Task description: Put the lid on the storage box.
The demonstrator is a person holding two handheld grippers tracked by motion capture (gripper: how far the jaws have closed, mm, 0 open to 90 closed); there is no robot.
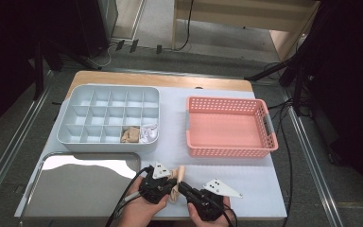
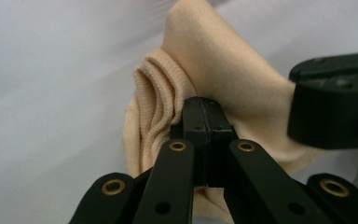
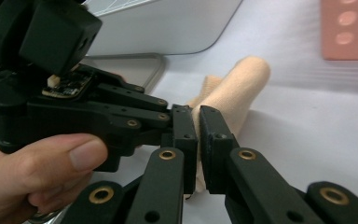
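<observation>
Sock [image 1: 177, 182] btwn grippers, before organizer [image 1: 75, 124].

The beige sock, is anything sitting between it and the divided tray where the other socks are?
Nothing visible does. The sock is pinched by both the left gripper and the right gripper at the near edge of the white mat, and the mat up to the tray is bare.
</observation>
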